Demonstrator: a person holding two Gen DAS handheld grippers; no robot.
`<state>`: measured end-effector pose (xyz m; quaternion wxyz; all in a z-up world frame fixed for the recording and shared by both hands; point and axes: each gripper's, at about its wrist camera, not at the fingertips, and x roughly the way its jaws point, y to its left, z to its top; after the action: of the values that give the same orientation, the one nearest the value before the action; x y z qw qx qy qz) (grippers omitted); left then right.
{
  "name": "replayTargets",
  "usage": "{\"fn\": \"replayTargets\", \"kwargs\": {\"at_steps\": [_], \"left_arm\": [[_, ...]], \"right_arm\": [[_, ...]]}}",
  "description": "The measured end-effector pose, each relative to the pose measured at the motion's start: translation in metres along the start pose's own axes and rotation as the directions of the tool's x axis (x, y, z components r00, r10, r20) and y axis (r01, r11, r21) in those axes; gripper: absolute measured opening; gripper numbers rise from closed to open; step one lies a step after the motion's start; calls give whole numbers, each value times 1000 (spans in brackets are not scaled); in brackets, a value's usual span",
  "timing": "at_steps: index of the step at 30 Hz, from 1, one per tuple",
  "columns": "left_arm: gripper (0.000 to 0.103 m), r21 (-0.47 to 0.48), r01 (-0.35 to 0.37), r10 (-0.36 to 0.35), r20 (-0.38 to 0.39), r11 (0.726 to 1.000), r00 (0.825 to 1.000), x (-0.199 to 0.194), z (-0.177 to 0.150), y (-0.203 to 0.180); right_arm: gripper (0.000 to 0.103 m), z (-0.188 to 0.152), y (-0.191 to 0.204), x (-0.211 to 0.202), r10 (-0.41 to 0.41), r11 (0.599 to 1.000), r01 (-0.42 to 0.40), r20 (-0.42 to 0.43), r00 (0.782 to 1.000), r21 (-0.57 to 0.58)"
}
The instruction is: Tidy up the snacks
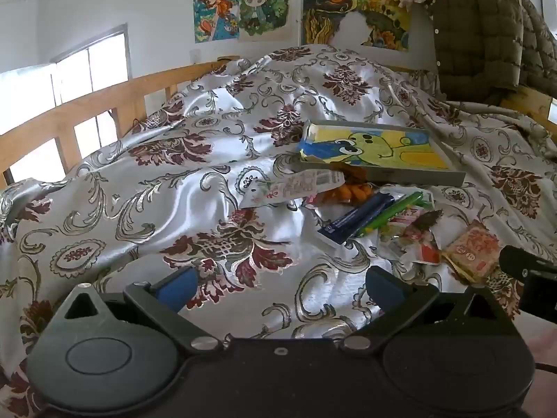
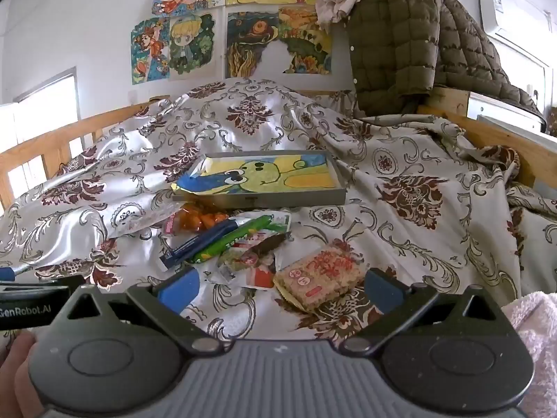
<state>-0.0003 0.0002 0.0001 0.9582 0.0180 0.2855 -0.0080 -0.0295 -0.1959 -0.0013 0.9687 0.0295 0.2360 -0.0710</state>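
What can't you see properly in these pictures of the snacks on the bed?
- Orange snack bag: right wrist view, its far part is tucked under the grey tray.
- Print on the blue bar: left wrist view, too small to read.
- Right gripper: left wrist view, cut off by the picture's edge.

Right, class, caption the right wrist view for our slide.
Open right claw hovers above scattered snack packets before a shallow grey tray on floral bedding.
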Motion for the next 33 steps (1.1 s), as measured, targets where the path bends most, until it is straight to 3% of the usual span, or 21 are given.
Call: {"fn": "replayTargets", "kwargs": {"at_steps": [33], "left_arm": [[102,-24,12,-12,-14,1000,1000,0,-2,-7]], "right_arm": [[103,-1,3,3,-2,1000,2,-7,1000,0]]}}
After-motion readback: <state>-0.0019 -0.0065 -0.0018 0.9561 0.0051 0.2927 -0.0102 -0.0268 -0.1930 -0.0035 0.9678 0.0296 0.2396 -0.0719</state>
